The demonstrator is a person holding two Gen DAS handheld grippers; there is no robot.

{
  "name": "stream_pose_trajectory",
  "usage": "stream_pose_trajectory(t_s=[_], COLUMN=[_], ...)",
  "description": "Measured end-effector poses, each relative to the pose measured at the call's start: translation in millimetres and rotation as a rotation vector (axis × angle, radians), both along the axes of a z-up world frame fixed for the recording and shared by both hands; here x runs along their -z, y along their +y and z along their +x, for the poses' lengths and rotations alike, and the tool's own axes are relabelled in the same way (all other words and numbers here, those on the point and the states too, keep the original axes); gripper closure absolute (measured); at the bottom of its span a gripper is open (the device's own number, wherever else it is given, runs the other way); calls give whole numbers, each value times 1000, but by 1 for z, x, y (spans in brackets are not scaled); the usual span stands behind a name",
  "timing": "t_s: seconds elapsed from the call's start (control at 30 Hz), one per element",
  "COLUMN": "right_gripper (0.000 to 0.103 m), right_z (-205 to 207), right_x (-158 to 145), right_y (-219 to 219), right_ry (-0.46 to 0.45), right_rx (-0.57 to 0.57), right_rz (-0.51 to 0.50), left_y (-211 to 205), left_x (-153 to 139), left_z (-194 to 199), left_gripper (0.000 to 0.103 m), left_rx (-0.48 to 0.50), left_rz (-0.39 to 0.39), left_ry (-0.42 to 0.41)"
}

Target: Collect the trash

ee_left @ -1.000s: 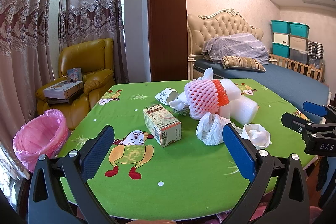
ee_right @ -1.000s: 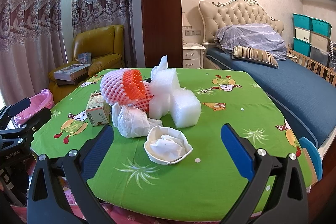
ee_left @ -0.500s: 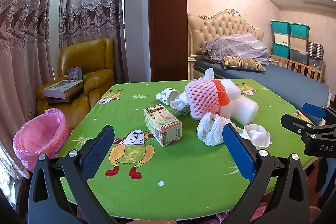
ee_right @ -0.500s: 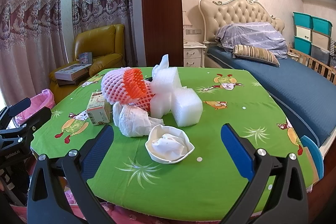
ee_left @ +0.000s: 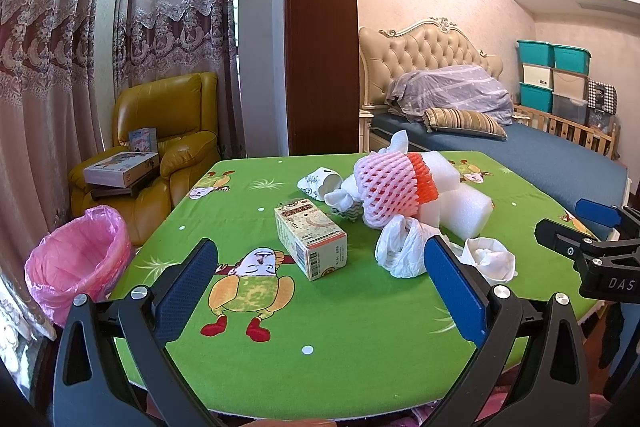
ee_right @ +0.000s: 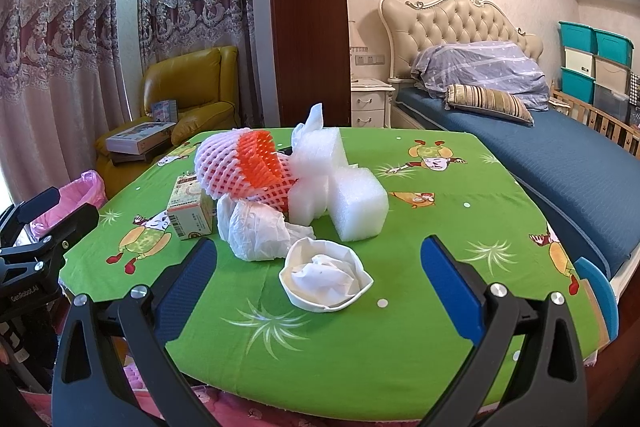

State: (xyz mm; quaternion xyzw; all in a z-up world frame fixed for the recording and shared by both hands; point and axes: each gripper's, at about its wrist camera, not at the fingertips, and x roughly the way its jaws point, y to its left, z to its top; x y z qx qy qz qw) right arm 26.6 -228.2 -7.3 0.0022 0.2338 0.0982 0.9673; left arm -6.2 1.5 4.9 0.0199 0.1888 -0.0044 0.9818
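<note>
Trash lies on the green cartoon tablecloth [ee_left: 280, 355]: a small carton [ee_left: 310, 237], a pink and orange foam net [ee_left: 390, 187], white foam blocks [ee_left: 460, 211], a crumpled white bag [ee_left: 400, 247], a paper cup [ee_left: 320, 181] and a crushed white bowl with tissue [ee_right: 326, 279]. A bin lined with a pink bag [ee_left: 76, 259] stands left of the table. My left gripper [ee_left: 320, 287] is open and empty, short of the carton. My right gripper [ee_right: 316, 285] is open and empty, its fingers either side of the bowl, nearer the camera.
A yellow armchair [ee_left: 168, 131] with boxes stands behind the bin. A bed [ee_right: 540, 147] runs along the table's right side. A brown wardrobe panel [ee_left: 320, 47] and curtains stand behind the table. The right gripper shows at the right edge of the left wrist view [ee_left: 592, 239].
My right gripper has moved slightly forward toward the bowl. The left gripper has barely moved. Both stay open.
</note>
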Motion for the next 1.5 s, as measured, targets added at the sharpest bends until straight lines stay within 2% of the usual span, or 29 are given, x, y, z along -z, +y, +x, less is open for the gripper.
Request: stream_pose_trajectory(t_s=[1.13,1.37,1.5], right_gripper=[4,4,4], right_z=[-1,4,12], right_x=[1,9,19], right_y=[0,-6,-11], right_ry=[3,19,52], right_rx=[5,14,21], right_rz=[-1,-13,-13], left_y=[1,-3,-2], left_x=[4,6,9], left_z=[0,-4,2], left_gripper=[7,7,7], left_rx=[3,-10,-27], left_rz=[-8,1,-6], left_ry=[3,-5,25])
